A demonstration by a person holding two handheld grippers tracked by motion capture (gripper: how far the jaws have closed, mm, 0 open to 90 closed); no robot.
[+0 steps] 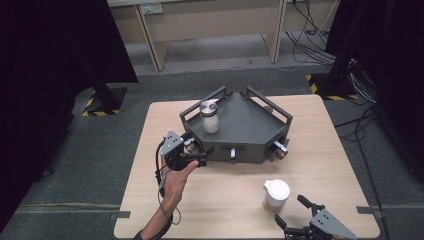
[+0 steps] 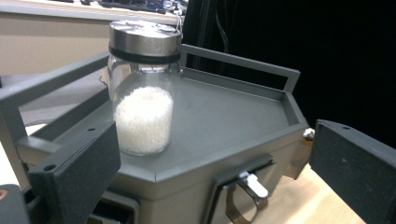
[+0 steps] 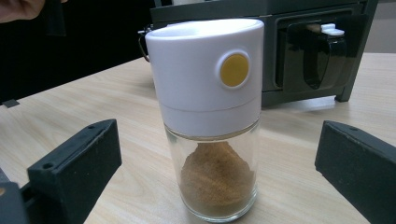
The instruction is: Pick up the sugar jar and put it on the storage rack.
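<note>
Right gripper [image 1: 300, 212]: jaws apart, white-capped spice jar [image 3: 210, 121] upright, dead ahead between them. Left gripper [image 1: 192, 150] jaws also apart, facing rice jar [image 2: 142, 93] on tray [image 1: 250, 125].

Right tongs [image 1: 291, 212] cut off below

A light wooden table [image 1: 320, 150] stands on grey carpet [image 1: 100, 150], pale desks [image 1: 210, 25] behind.

I see a clear glass jar with a brushed metal lid [image 2: 142, 88] on a matt grey plastic tray [image 2: 224, 112], and a glass jar with a smooth, glossy white plastic cap [image 3: 208, 121] on the pale wood-grain surface [image 3: 93, 98].
</note>
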